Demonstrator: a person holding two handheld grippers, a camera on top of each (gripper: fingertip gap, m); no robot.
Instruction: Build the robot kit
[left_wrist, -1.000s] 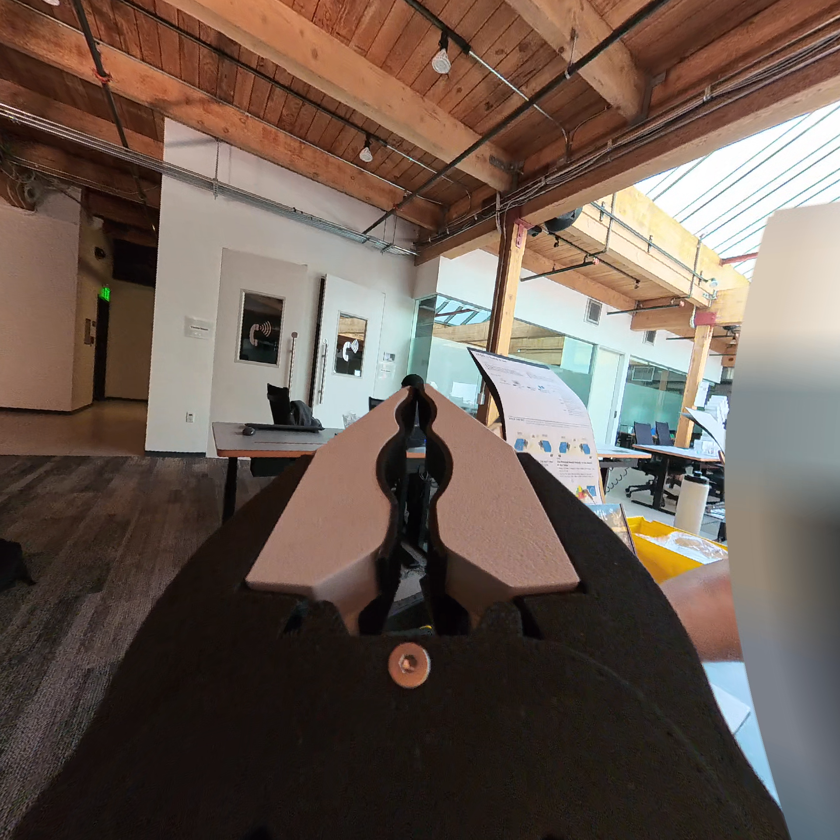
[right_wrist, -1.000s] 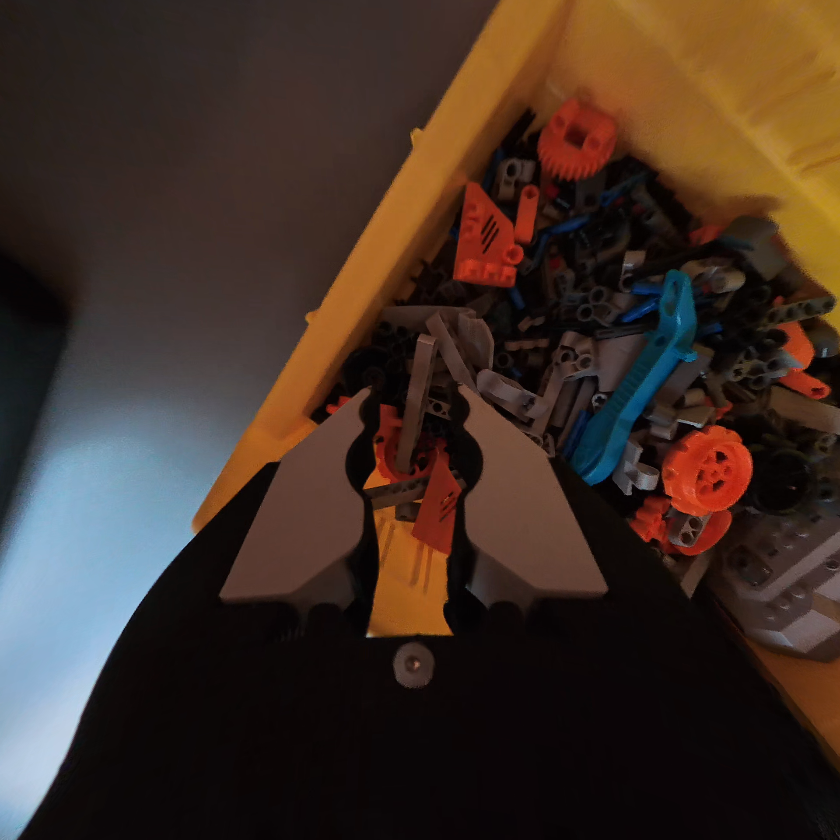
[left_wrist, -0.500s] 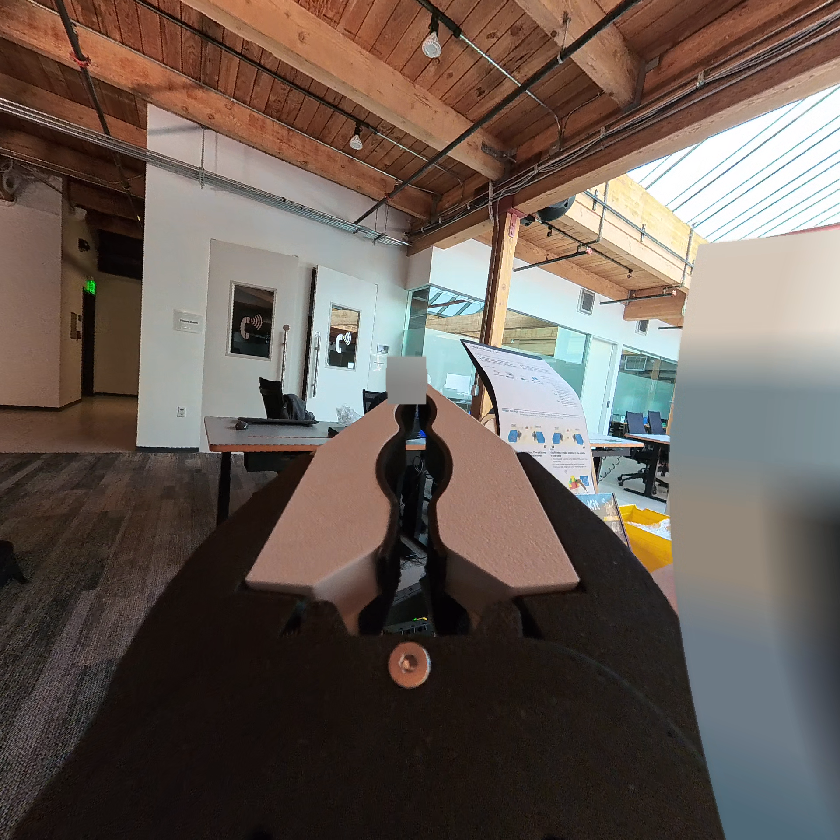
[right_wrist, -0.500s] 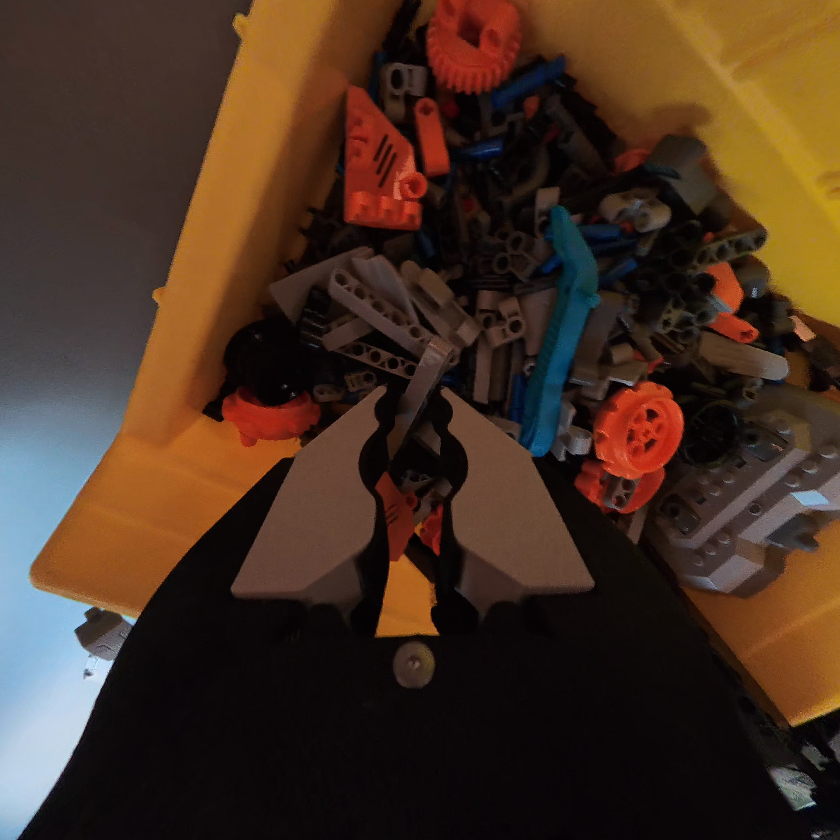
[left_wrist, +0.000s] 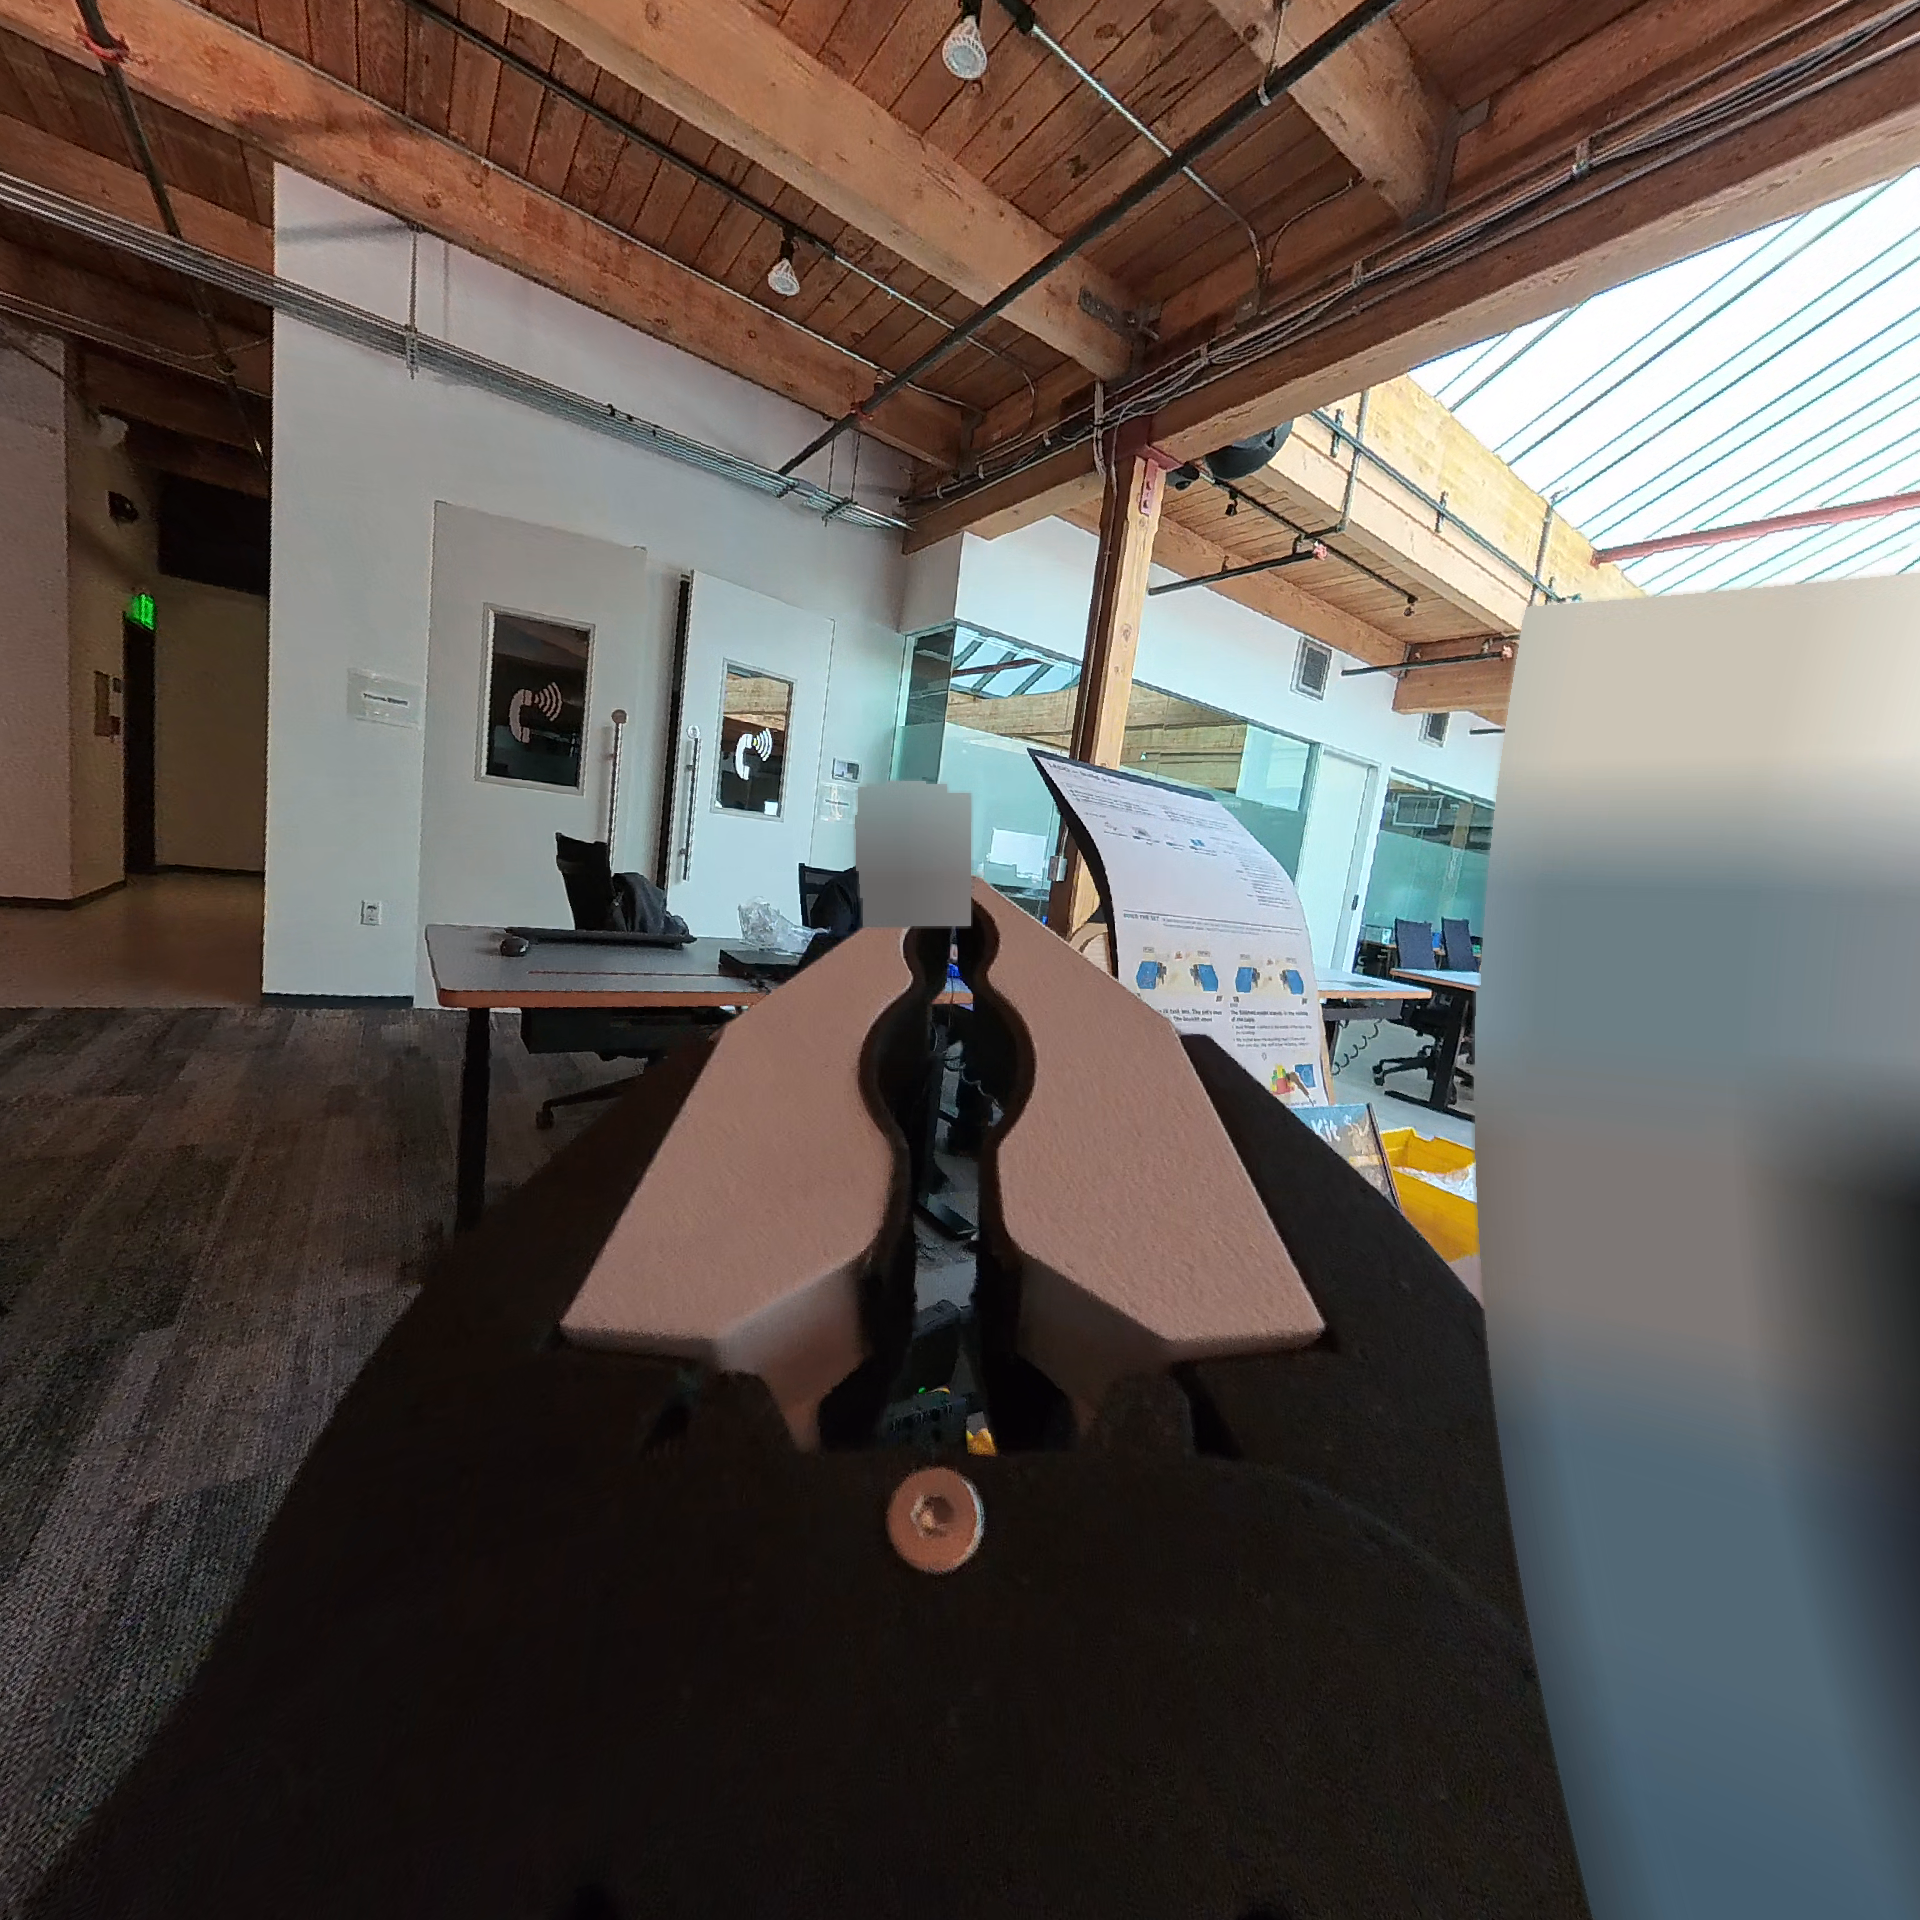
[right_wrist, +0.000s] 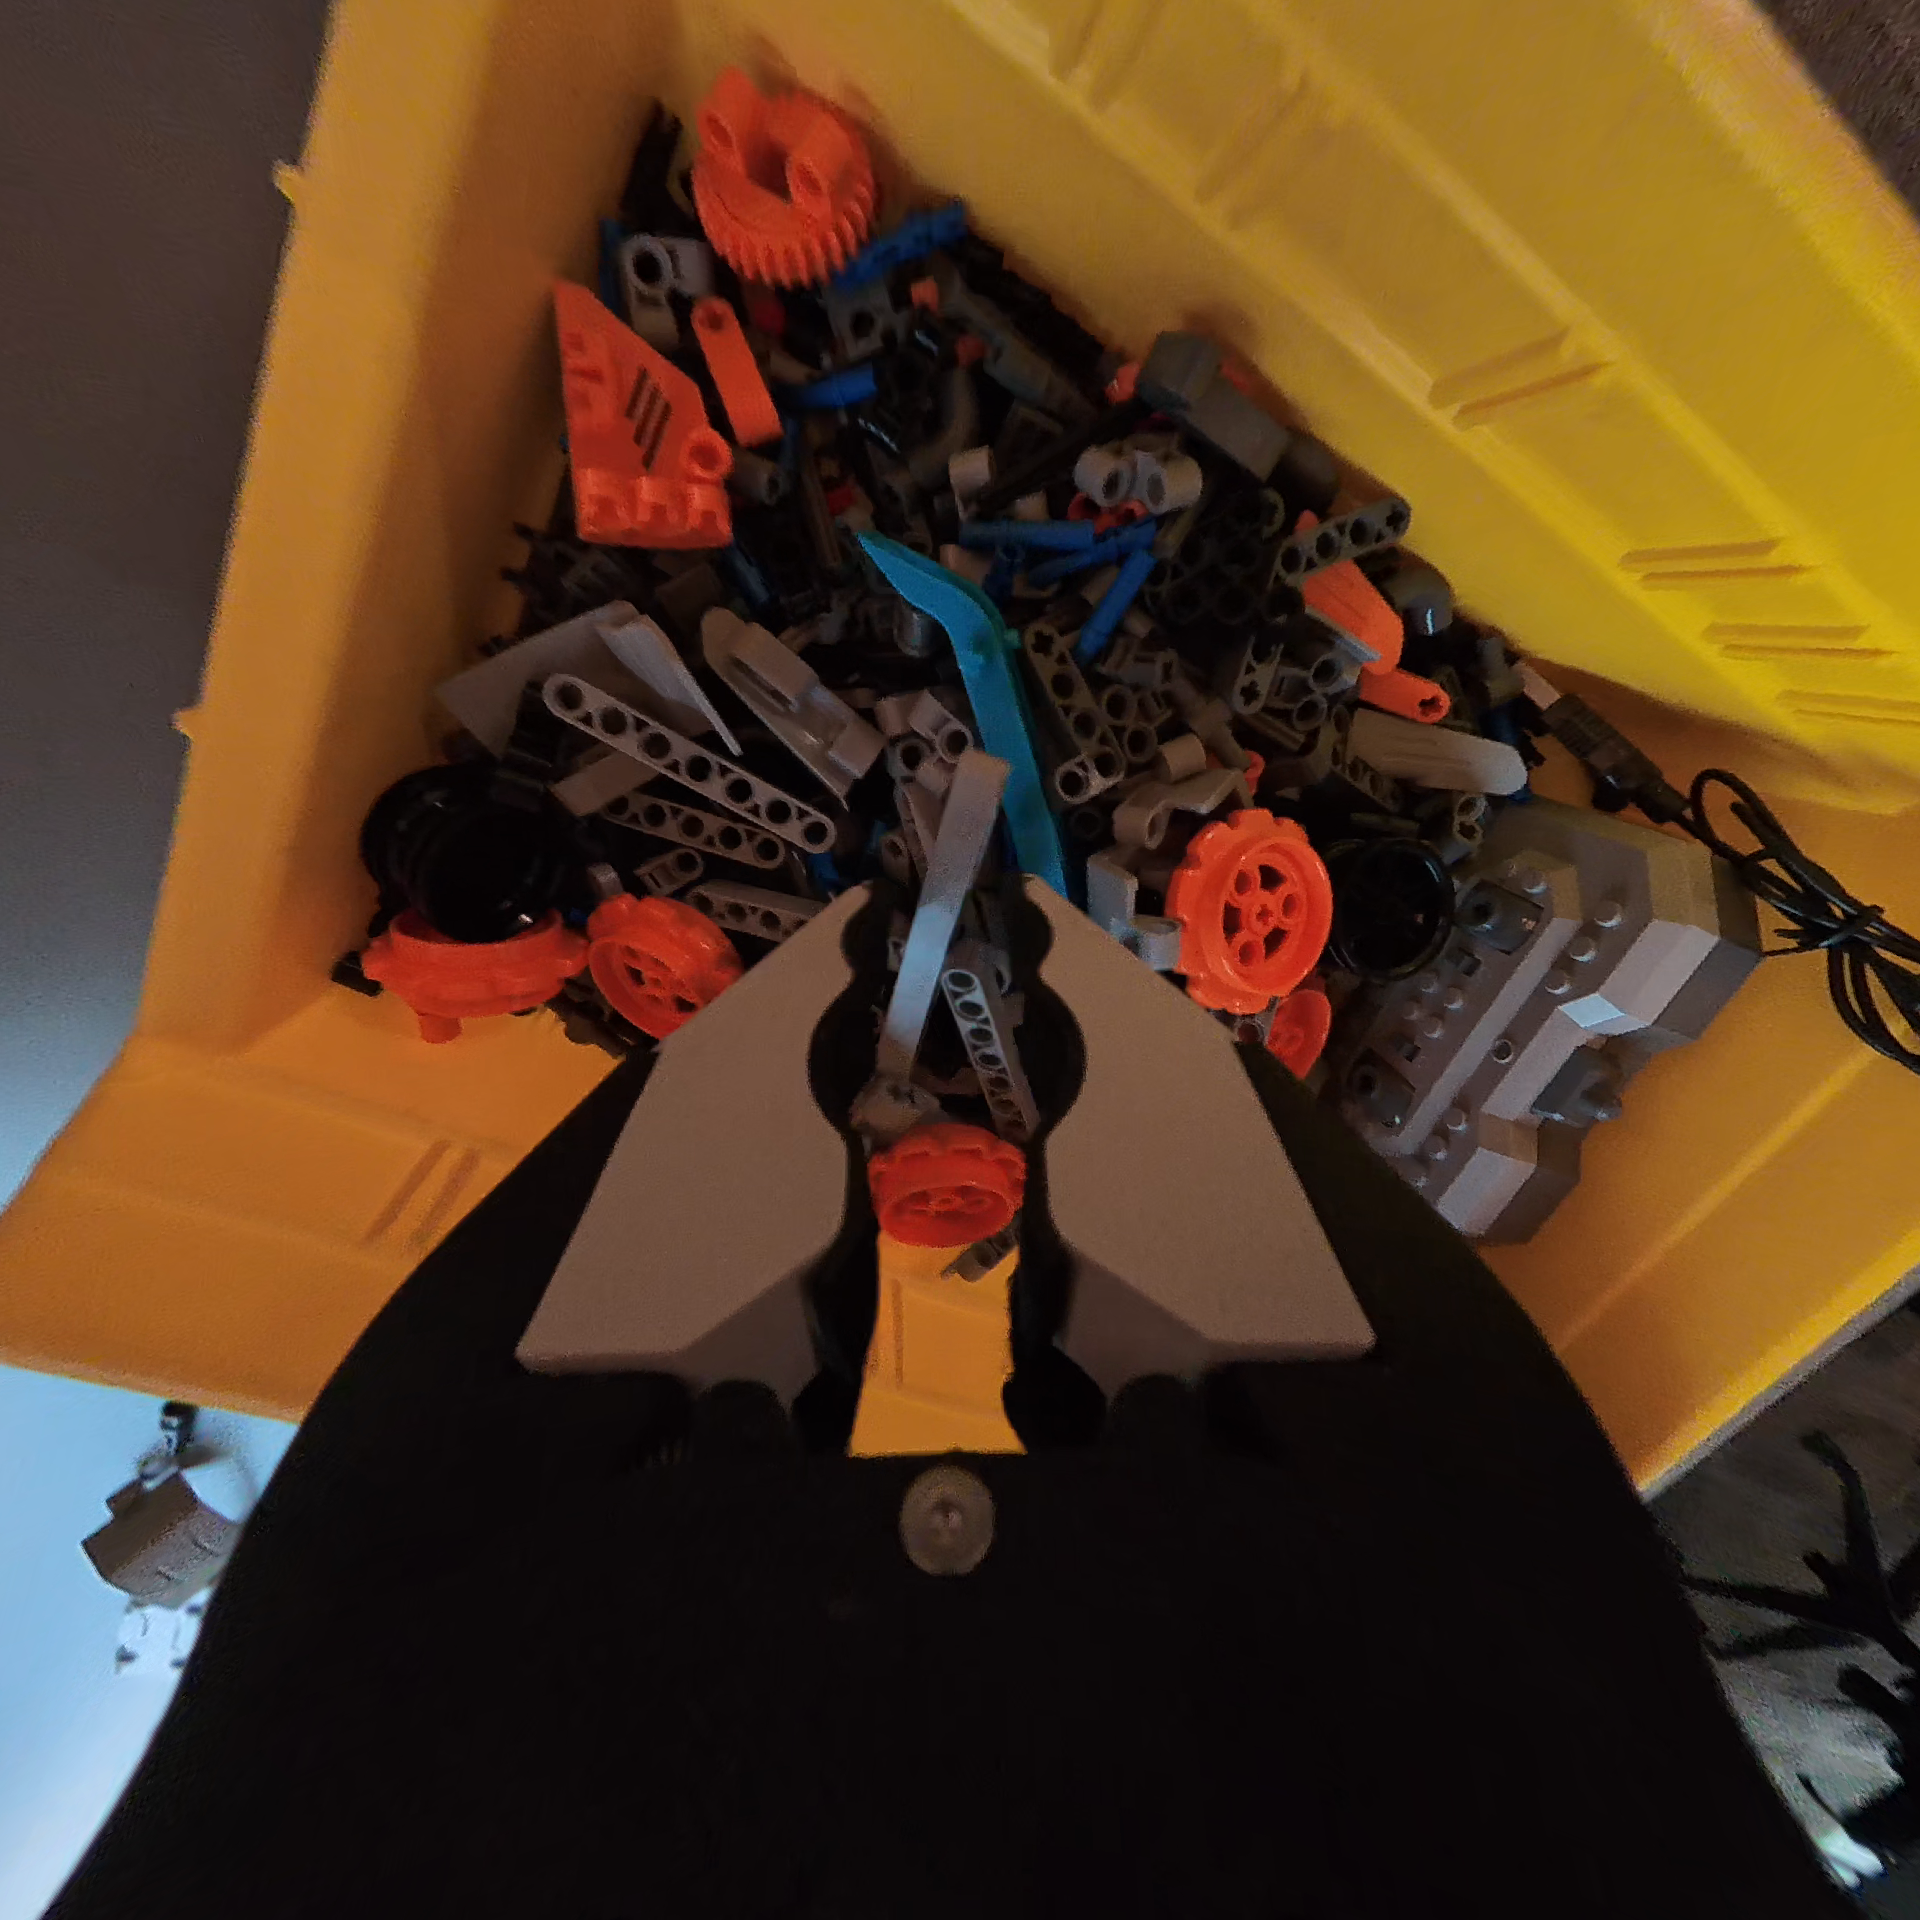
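The right gripper (right_wrist: 940, 914) hangs over a yellow plastic bin (right_wrist: 343, 499) full of small building pieces. Its two pale fingers stand a little apart, and a long light grey curved piece (right_wrist: 940, 904) passes between the tips; I cannot tell if the tips really press it. Farther back between the fingers, down in the bin, lies a small orange wheel (right_wrist: 945, 1184) with a ribbed rim. Beside the right finger is a larger orange wheel (right_wrist: 1247, 914), and beyond the tips a smooth turquoise lever (right_wrist: 997, 717). A blocky grey unit (right_wrist: 1538, 1039) with studs lies at the right.

The left gripper (left_wrist: 940, 935) points into an office room, near nothing; its matte fingers are almost together with nothing between them. A desk (left_wrist: 582, 971) stands far behind.
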